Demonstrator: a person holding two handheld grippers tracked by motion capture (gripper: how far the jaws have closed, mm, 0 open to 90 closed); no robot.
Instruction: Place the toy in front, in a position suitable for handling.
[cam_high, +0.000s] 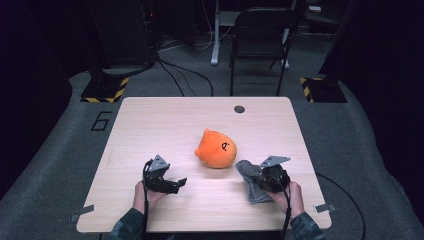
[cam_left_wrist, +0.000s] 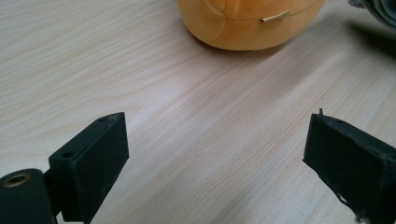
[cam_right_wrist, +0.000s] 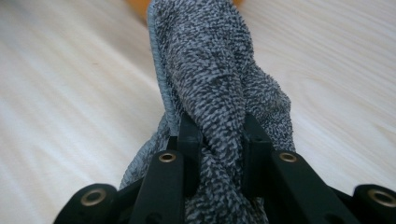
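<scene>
A pale wood-grain table (cam_high: 150, 125) stands on grey carpet. At its near edge, the left gripper (cam_high: 172, 184) has its jaws spread wide, empty. The right gripper (cam_high: 260, 172) pinches a nubby grey towel (cam_right_wrist: 219, 88), seen closely in its own view. Between them sits a round orange plush (cam_high: 216, 148). Beyond, a dark chair (cam_high: 260, 35).

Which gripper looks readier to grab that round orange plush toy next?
Probably the left gripper: its jaws stand open and empty, facing the round orange plush toy. The right gripper is shut on a grey terry cloth.
</scene>
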